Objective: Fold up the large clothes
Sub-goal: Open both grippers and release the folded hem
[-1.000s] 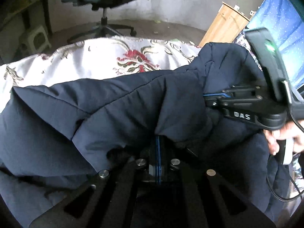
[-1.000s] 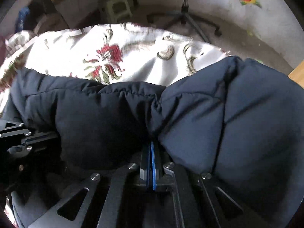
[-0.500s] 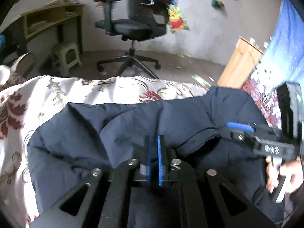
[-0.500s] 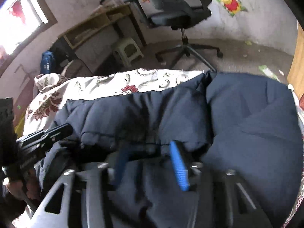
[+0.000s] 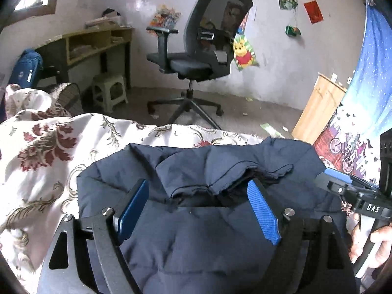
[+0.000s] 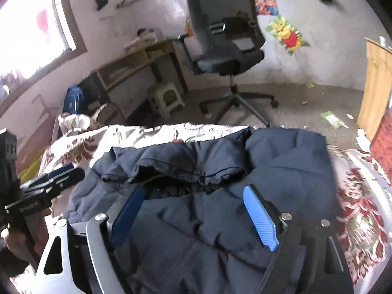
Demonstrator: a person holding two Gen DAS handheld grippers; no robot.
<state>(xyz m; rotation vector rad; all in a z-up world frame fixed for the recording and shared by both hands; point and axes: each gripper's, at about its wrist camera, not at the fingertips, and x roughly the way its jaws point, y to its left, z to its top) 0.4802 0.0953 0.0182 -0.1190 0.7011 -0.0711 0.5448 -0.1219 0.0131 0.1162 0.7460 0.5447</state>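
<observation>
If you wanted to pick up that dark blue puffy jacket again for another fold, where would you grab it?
Probably the jacket's gathered hem edge, approached from above on the near side: it stands up as a thin raised lip that open tongs could straddle, while the puffy panels look too thick to pinch.

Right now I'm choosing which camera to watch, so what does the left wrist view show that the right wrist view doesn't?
Only the left wrist view shows the blue starry curtain, the red paper on the wall and the hand holding the right gripper. Only the right wrist view shows the bright window and the left gripper from the side. Both show the navy padded jacket folded on the floral bedspread, the office chair, the stool, and both grippers' jaws, just opened, standing apart with nothing pinched.
</observation>
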